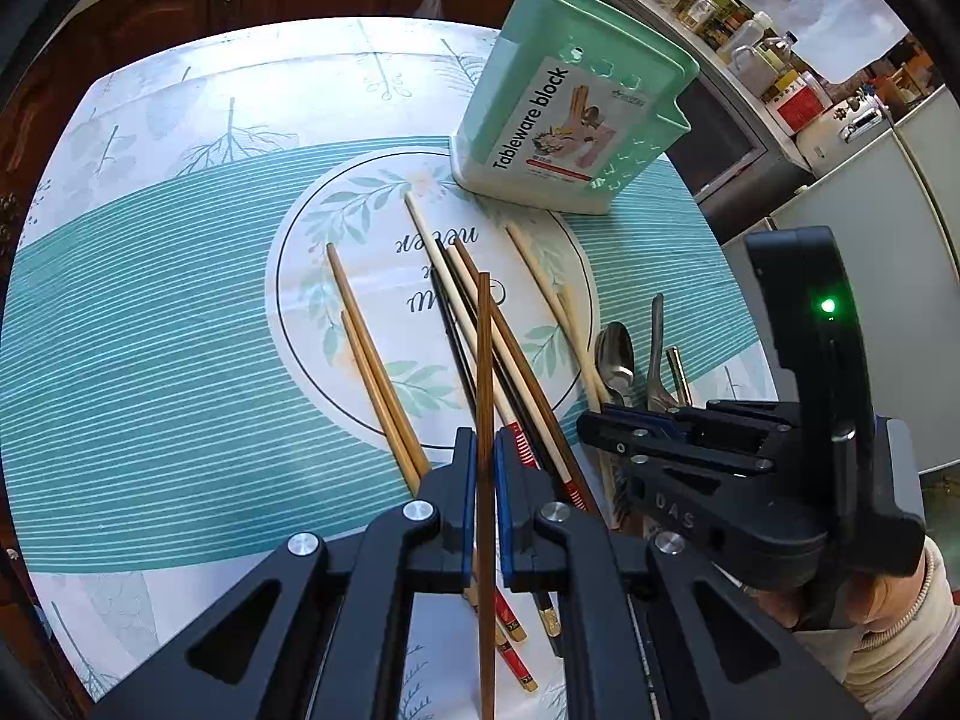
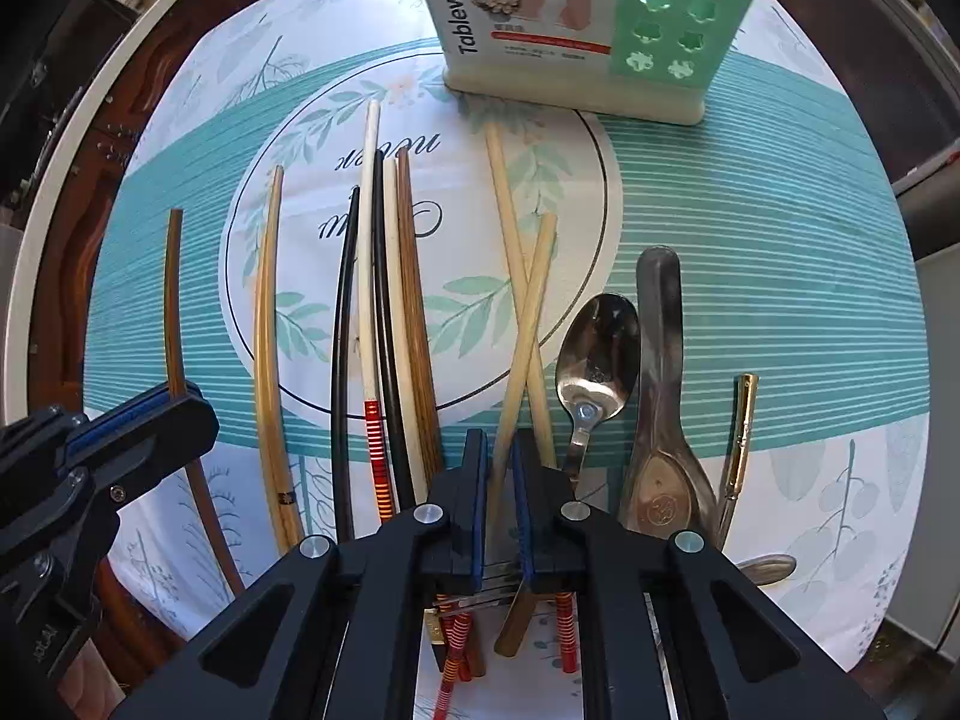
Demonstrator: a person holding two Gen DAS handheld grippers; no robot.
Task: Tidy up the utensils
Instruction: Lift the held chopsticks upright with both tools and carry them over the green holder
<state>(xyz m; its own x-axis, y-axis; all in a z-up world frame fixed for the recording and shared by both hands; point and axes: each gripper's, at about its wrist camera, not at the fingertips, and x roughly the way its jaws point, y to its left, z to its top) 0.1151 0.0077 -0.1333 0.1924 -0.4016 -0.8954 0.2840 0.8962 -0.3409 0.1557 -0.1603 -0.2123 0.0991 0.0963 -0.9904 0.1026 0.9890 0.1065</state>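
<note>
My left gripper (image 1: 485, 468) is shut on a dark brown chopstick (image 1: 485, 360), held above the table; in the right wrist view it (image 2: 180, 405) shows at the left with that chopstick (image 2: 174, 300). My right gripper (image 2: 500, 480) points down at the table, shut on a pale bamboo chopstick (image 2: 537, 300) that crosses another pale one (image 2: 501, 192). In the left wrist view the right gripper (image 1: 594, 426) sits low beside the spoons (image 1: 618, 360). Several more chopsticks (image 2: 384, 300) lie side by side. The mint-green tableware holder (image 2: 660, 30) stands upright at the far side.
A steel spoon (image 2: 600, 354), a larger metal spoon (image 2: 660, 390) and a gold-handled utensil (image 2: 741, 438) lie right of my right gripper. Fork tines (image 2: 474, 597) show under it. The round table (image 1: 150, 360) has a teal-striped cloth; a counter with jars (image 1: 750, 30) stands beyond.
</note>
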